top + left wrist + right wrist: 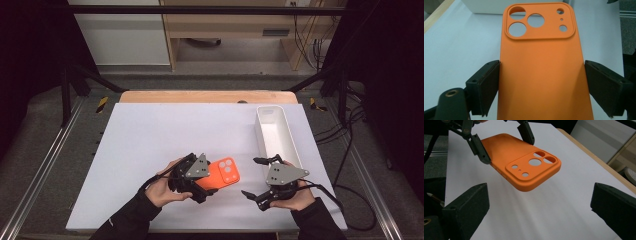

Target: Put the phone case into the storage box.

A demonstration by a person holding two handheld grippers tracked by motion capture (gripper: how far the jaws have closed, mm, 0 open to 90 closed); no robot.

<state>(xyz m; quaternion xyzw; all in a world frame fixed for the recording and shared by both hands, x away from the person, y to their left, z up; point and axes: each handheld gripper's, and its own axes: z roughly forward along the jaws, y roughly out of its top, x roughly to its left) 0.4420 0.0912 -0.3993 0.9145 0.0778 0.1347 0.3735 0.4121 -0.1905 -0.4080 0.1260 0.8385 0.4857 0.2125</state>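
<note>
- You are holding the orange rubbery phone case (pixel 222 173) in your left gripper (pixel 197 176). Its two black jaws are squeezing the long sides of the case, one on each side.
- The case is hanging just above the white table sheet (pixel 165 135), near the front edge and a little right of the middle. It is not lying on the sheet.
- The end with the round camera holes (pixel 534 21) is pointing away from your left hand, toward your right hand.
- Your right gripper (pixel 262 177) is waiting near the front right corner of the sheet. Its jaws are standing wide apart, with nothing between them.
- The long white plastic bin (pixel 276 131) is sitting along the right edge of the sheet, just behind your right hand. I cannot see anything in it.
- I think you are showing the case to your right gripper, so a hand-over or a drop into the bin is coming.
- Next, you are going to need your right jaws around the camera end. Line them up on both sides of it first.
- Keep your left jaws squeezing until the right ones are gripping, or the case may fall.
</note>
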